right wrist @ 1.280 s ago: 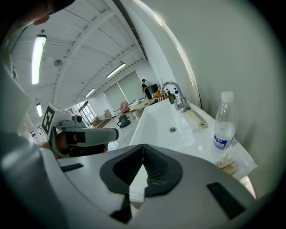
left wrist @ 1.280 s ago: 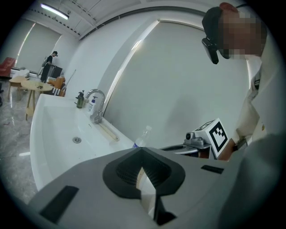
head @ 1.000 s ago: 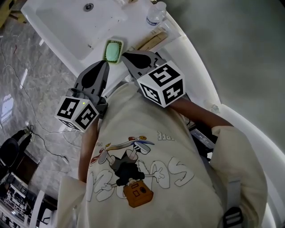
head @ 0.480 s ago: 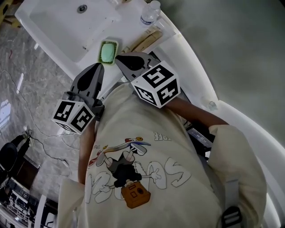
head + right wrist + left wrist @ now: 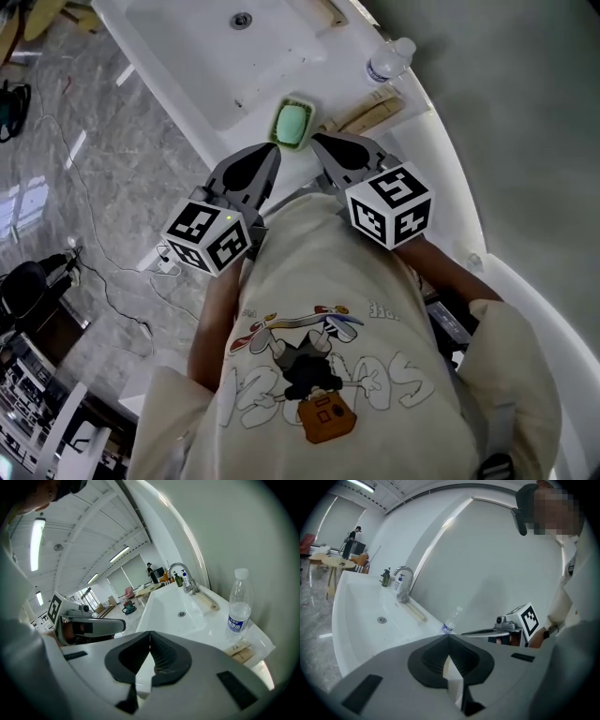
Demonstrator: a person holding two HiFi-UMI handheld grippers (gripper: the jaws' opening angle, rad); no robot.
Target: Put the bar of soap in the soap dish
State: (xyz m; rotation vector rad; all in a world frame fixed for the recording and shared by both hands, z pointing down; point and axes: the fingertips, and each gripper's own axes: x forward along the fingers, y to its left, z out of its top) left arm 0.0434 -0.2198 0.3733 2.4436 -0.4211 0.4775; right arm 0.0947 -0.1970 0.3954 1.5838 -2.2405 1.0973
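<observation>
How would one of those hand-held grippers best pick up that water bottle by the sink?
Probably the water bottle around its labelled middle, coming in level from the front of the counter: it stands upright, the wall is close behind, and its straight round body gives both jaws even contact.

White washbasin counter (image 5: 187,66): soap dish (image 5: 292,123), bottle (image 5: 386,61), two boxes (image 5: 370,112).
</observation>
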